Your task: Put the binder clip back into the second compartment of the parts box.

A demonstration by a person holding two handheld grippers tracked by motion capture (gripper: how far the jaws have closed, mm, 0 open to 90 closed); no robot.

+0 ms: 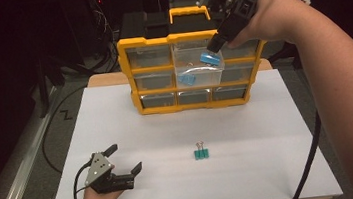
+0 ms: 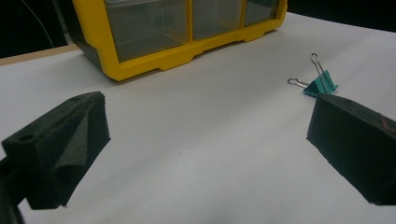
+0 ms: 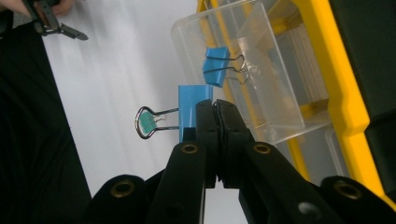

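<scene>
The counter (image 1: pixel 282 158) carries a white sheet; at its far edge stands a yellow organizer (image 1: pixel 191 70) of clear drawers, its middle drawer (image 1: pixel 199 66) pulled out toward the person; one blue clip (image 1: pixel 189 79) lies inside that drawer. The right arm reaches in from the right side, raised well above the counter, hand wrapped round the right tool (image 1: pixel 214 45), which points down and left over the open drawer; its jaws are pressed together on the edge of a second blue clip (image 3: pixel 194 112), wire handles sticking out sideways, the clip hanging over the drawer, clear of its walls. The left tool (image 1: pixel 121 161) rests low at the near left of the sheet, wrist flat, jaws spread wide with nothing between them; a teal clip (image 1: pixel 201 154) lies on the sheet, near mid-counter, well apart from both tools.
</scene>
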